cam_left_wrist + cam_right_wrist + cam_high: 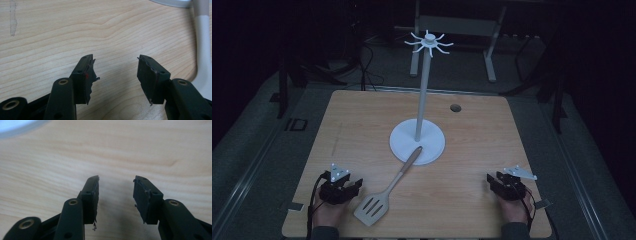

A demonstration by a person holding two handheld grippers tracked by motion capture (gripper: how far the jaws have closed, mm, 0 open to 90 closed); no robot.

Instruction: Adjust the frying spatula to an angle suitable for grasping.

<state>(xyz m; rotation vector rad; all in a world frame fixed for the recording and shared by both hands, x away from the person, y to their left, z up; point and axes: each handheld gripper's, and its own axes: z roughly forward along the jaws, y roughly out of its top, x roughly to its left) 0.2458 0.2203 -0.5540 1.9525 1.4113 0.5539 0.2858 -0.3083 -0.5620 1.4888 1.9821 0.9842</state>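
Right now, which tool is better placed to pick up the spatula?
Left. The left tool sits open right beside the spatula blade; the right tool, also open, is across the table, farther from it.

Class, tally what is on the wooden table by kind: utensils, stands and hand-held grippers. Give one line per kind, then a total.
Spatula: 1
White hook stand: 1
Grippers: 2, left gripper and right gripper, both open
Total: 4
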